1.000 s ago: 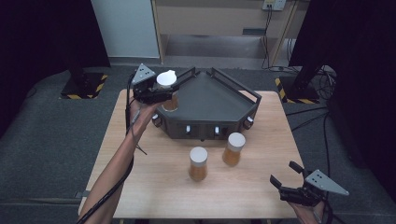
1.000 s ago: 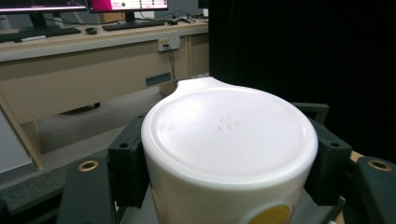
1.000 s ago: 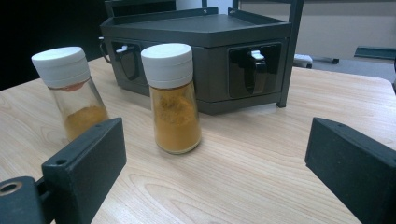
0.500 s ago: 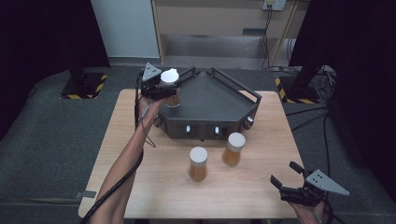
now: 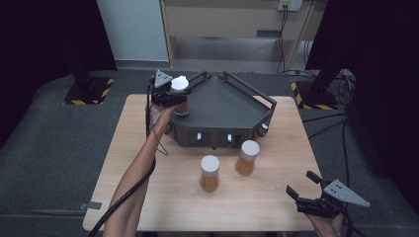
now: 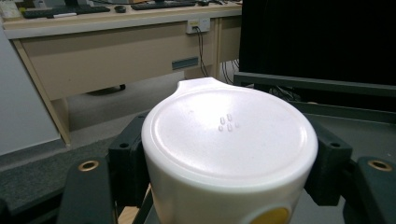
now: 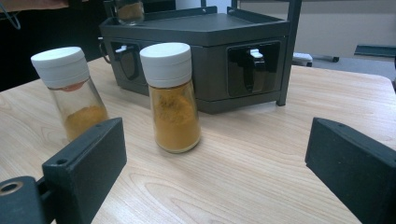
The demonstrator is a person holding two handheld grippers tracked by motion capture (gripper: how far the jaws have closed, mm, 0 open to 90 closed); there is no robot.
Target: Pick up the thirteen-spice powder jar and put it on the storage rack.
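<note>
On the rack [image 5: 222,106], left tongs [image 5: 174,98] gripping spice jar [image 6: 229,154], tabbed lid close-up

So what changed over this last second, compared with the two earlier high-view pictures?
The left gripper, shut on the spice jar, carried it a little to the right and further over the left corner of the black rack. Nothing was taken hold of or let go. The right gripper stayed open at the table's near right corner, and the two jars on the table did not move.

no readable text, labels, brands or numbers anywhere
</note>
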